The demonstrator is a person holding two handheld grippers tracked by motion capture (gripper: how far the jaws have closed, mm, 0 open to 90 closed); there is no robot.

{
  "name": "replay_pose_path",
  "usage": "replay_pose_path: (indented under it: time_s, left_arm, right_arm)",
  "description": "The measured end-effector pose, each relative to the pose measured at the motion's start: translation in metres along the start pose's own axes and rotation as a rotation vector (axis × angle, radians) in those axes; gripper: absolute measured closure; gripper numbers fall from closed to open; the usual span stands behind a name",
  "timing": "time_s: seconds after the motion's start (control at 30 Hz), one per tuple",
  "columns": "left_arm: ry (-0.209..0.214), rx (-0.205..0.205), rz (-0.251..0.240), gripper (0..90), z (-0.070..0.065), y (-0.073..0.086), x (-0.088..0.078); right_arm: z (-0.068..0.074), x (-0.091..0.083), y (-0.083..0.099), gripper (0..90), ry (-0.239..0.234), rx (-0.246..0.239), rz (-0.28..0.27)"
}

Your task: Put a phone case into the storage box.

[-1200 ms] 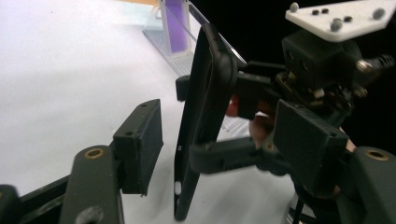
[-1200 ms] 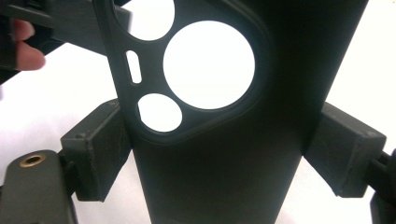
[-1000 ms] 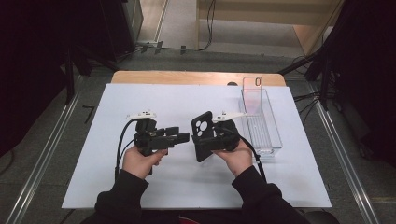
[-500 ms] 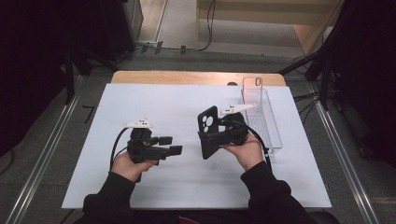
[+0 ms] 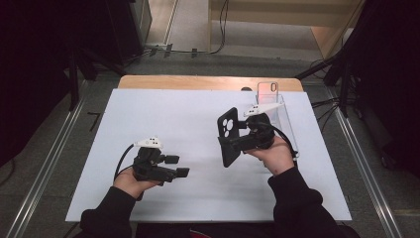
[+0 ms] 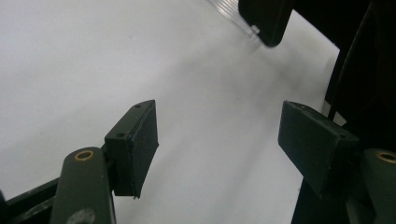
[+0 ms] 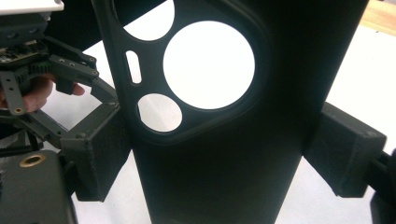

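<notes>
Black phone case [image 5: 229, 137] held upright above the white table sheet [image 5: 198, 119], right of centre, its camera cut-outs at the upper end. In the right gripper view the case [image 7: 233, 140] stands between the two black pads, one pressed on each long edge; white sheet shows through the round openings.

Right gripper [image 5: 237, 141] clamped across the case's width, carried clear of the table in the person's right hand [image 5: 275, 156]. Cable loops back over the wrist toward the dark sleeve.

Just behind that hand: clear plastic bin [image 5: 285, 116] at the right edge of the sheet, with a pinkish phone-shaped item [image 5: 267, 89] standing at its far end. Cannot tell what that item is exactly.

Left gripper [image 5: 179, 166] low over the sheet at the near left, well apart from the case, pointing toward the table's middle. Its jaws stand wide with nothing between them; in the left gripper view the pads [image 6: 135, 144] frame bare white sheet, with the bottom corner of the case [image 6: 268, 21] and the bin's edge far off at the top.

Wooden table edge [image 5: 198, 82] visible beyond the sheet.
</notes>
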State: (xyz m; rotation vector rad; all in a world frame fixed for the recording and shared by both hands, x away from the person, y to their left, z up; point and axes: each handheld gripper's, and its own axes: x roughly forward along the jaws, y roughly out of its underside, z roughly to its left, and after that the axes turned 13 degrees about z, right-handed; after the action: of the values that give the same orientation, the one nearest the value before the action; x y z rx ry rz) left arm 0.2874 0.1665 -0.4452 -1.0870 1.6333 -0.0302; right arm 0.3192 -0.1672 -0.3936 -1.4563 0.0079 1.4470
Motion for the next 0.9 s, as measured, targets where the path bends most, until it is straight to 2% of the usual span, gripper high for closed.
replay_pose_path:
  time_s: [0.13,0.33,0.63,0.9]
  left_arm:
    - [-0.012,-0.008,0.018,28.3,0.005,0.008,0.0]
    - [-0.028,-0.033,0.033,28.3,0.01,0.018,-0.001]
    - [-0.049,-0.071,0.017,28.3,0.014,0.03,-0.009]
    - [-0.061,-0.096,0.005,28.3,0.016,0.035,-0.013]
  right_arm:
    - [-0.003,-0.006,0.0,12.5,0.008,-0.004,-0.007]
    - [-0.01,-0.019,0.0,12.5,0.047,0.024,-0.028]
    - [-0.026,-0.05,0.003,12.5,0.127,0.087,-0.103]
    - [-0.044,-0.069,0.008,12.5,0.188,0.171,-0.148]
